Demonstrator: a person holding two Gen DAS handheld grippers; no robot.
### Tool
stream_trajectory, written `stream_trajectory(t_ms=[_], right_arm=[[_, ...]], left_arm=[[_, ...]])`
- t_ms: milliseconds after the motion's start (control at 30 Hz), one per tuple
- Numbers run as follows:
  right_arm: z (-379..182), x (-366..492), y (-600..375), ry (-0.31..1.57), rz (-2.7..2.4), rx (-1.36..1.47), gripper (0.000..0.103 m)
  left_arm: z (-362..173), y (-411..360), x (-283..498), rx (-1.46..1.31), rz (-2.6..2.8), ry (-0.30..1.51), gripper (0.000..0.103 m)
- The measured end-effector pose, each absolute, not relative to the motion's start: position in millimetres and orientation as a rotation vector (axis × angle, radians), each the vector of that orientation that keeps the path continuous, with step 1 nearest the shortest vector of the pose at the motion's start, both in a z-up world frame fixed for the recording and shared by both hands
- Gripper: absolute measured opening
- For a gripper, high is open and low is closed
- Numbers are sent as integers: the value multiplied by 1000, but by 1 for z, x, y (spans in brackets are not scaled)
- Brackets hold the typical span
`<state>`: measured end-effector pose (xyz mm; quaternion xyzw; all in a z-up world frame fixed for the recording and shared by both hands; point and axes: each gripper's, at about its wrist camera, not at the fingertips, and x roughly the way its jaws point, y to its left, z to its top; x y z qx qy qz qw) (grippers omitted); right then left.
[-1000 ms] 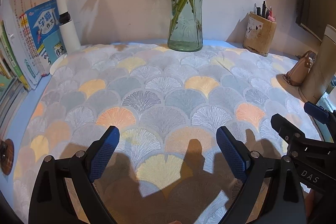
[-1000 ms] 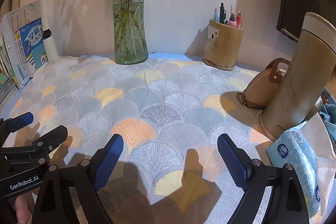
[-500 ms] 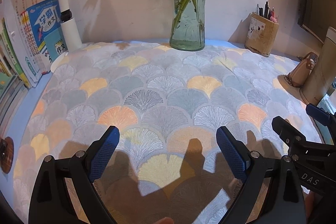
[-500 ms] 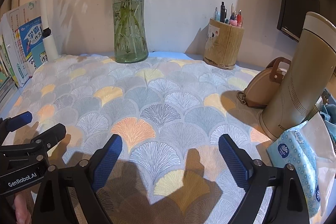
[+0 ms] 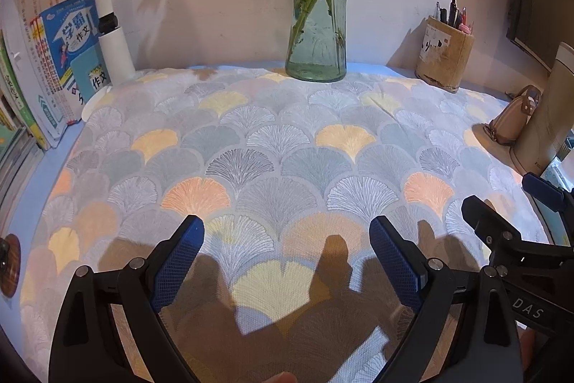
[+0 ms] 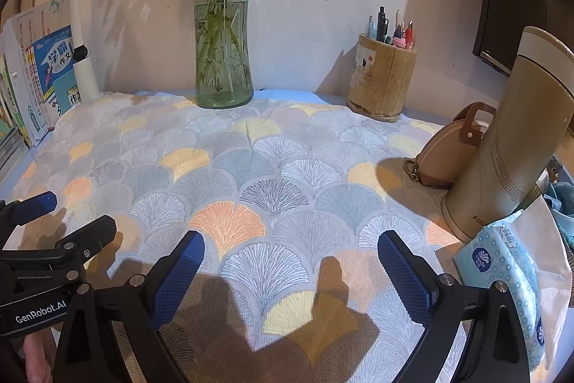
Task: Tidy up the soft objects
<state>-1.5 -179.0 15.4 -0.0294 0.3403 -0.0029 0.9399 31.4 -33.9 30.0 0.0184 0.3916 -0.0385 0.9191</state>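
Note:
A fan-patterned cloth (image 5: 287, 146) in grey, yellow and orange lies spread flat over the desk; it also shows in the right wrist view (image 6: 272, 174). My left gripper (image 5: 287, 239) is open and empty, held just above the cloth's near part. My right gripper (image 6: 290, 253) is open and empty too, beside it on the right. Each gripper shows in the other's view, the right one (image 5: 516, 210) and the left one (image 6: 61, 221). A blue-and-white tissue pack (image 6: 502, 271) lies at the right edge.
A glass vase with stems (image 6: 222, 60) stands at the back on the cloth. A bamboo pen holder (image 6: 382, 81), a tan purse (image 6: 448, 149) and a beige thermos (image 6: 509, 139) stand right. Books (image 5: 53, 70) and a white lamp post (image 5: 111, 34) stand left.
Both grippers have stayed open and nearly still; the left view has drifted slightly back, showing a little more of the desk.

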Motion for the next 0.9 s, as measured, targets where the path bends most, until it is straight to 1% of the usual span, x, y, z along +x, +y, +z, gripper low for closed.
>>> stream_trajectory(t_ms=[400, 667, 900], right_arm=[[15, -2, -180, 701, -4, -59, 97], [15, -2, -179, 704, -7, -66, 97], [13, -2, -176, 709, -13, -91, 97]], left_arm=[[28, -34, 32, 60, -48, 815, 93], [25, -24, 36, 3, -31, 843, 93], [31, -18, 33, -26, -45, 795, 93]])
